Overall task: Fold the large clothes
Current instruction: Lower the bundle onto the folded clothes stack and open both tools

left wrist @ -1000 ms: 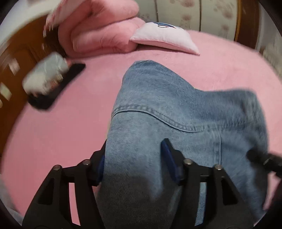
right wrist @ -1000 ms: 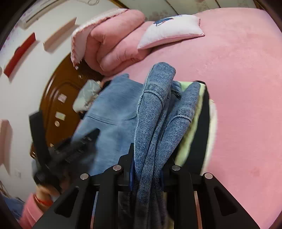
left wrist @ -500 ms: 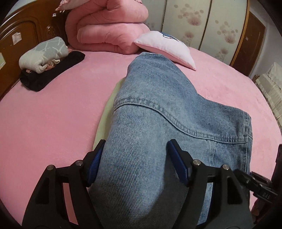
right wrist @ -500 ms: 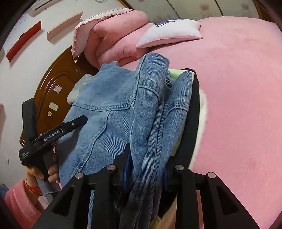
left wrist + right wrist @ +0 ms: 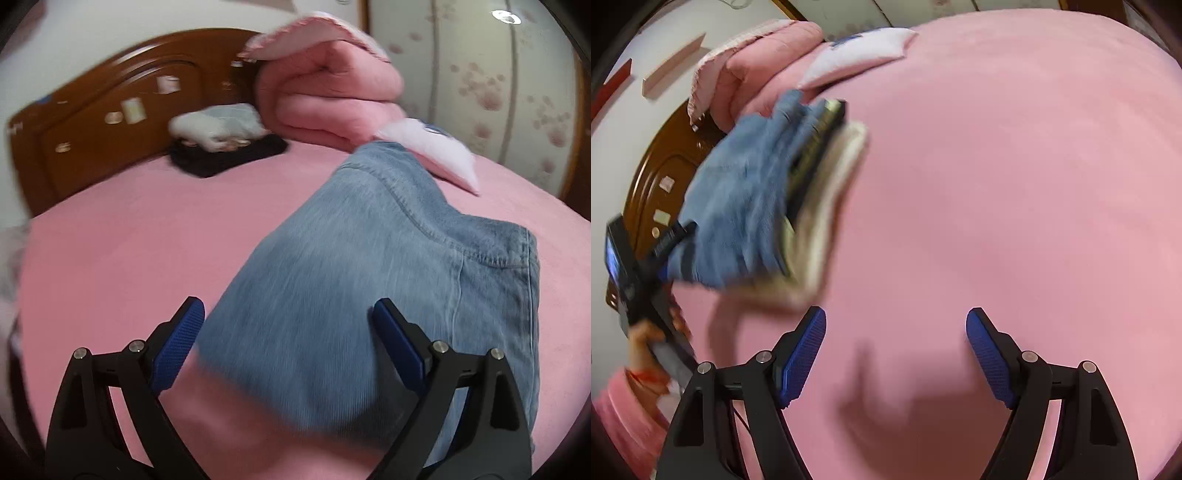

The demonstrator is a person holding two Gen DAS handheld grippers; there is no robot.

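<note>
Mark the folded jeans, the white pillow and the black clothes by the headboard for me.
folded jeans (image 5: 369,280): left wrist view, middle of the top denim panel.
white pillow (image 5: 439,151): left wrist view, middle of its top face.
black clothes (image 5: 218,158): left wrist view, front edge under the pale bundle.

Your folded denim garment (image 5: 369,280) smears with motion at its near edge, hiding where cloth meets bed; the stack beneath it (image 5: 827,173) blurs in the right view, and your left hand (image 5: 646,336) is partly hidden.

Home bedroom, pink bed (image 5: 147,251), wooden headboard (image 5: 92,122)
</note>
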